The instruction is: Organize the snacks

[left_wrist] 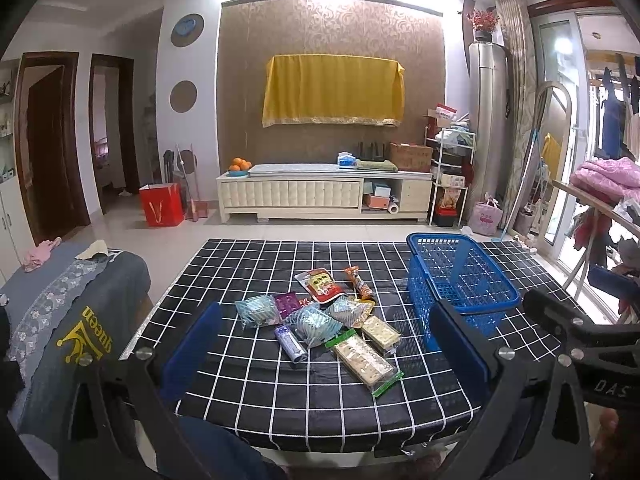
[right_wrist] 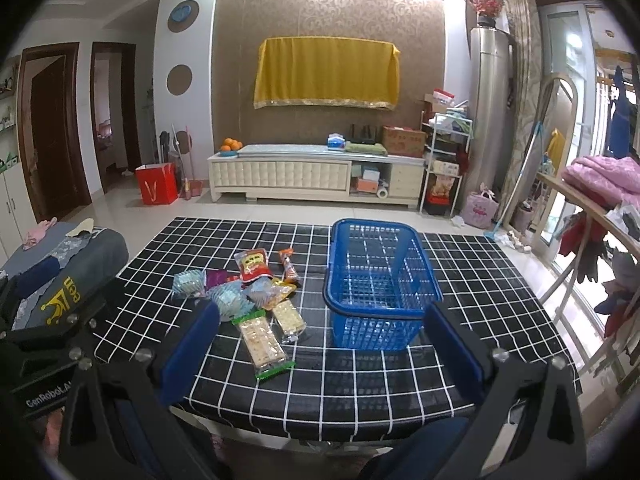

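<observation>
left wrist view: left gripper (left_wrist: 328,356) spread wide, holding nothing; snack pile (left_wrist: 320,312) sits straight ahead on table (left_wrist: 248,396), long cracker pack (left_wrist: 366,360) nearest, running diagonally; basket (left_wrist: 460,276) to its right.
right wrist view: right gripper (right_wrist: 320,348) also released w/ nothing in it, faces basket (right_wrist: 376,276); pile (right_wrist: 248,292) ahead-left, so left hand prob nearer.

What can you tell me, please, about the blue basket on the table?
The blue basket looks like moulded plastic, rectangular, with open lattice walls and floor and a solid rim. A dark handle lies folded down along its near rim. It stands upright and empty on the black checked tablecloth, to the right of the snack pile and apart from it. Nothing but the cloth touches it; neither claw is near.
</observation>
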A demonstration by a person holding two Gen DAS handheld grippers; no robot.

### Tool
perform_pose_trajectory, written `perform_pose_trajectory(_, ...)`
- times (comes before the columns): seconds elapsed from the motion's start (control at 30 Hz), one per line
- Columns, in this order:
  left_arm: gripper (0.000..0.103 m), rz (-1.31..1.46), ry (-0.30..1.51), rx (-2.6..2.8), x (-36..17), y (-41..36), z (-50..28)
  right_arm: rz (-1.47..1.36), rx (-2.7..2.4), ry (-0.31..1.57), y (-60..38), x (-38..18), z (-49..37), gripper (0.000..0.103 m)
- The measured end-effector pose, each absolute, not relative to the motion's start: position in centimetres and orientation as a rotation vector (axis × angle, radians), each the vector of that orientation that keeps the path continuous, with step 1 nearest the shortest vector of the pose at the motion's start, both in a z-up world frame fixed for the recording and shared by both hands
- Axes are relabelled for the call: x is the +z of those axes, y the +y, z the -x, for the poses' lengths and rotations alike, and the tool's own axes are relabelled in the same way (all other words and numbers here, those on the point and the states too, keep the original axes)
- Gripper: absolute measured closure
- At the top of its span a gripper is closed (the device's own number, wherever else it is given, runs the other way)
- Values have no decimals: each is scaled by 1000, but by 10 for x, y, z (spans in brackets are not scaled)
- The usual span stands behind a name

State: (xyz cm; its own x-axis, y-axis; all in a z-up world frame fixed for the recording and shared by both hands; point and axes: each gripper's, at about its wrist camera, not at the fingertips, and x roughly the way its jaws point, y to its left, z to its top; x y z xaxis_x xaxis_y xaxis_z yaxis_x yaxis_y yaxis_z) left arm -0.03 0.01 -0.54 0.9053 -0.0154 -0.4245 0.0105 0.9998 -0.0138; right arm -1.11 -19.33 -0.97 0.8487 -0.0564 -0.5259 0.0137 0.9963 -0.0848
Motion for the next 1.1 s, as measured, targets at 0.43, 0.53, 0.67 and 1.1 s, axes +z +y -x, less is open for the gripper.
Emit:
perform_pose_trajectory(0.43, 1, 22, 445, -12, -8, 3, 3, 86, -36, 561, -190, -11, 13, 0)
perform_pose_trajectory(0.53, 1, 27, 450, -13, -8, 4, 2, 84, -41, 560, -190, -11, 14, 0)
perform_pose_trajectory(0.67, 1, 28, 454, -12, -8, 4, 2, 83, -41, 565, -190, -11, 13, 0)
perform_pose_trajectory(1.1, 1, 26, 467, -13, -11, 4, 2, 94, -42, 581, -189, -14, 13, 0)
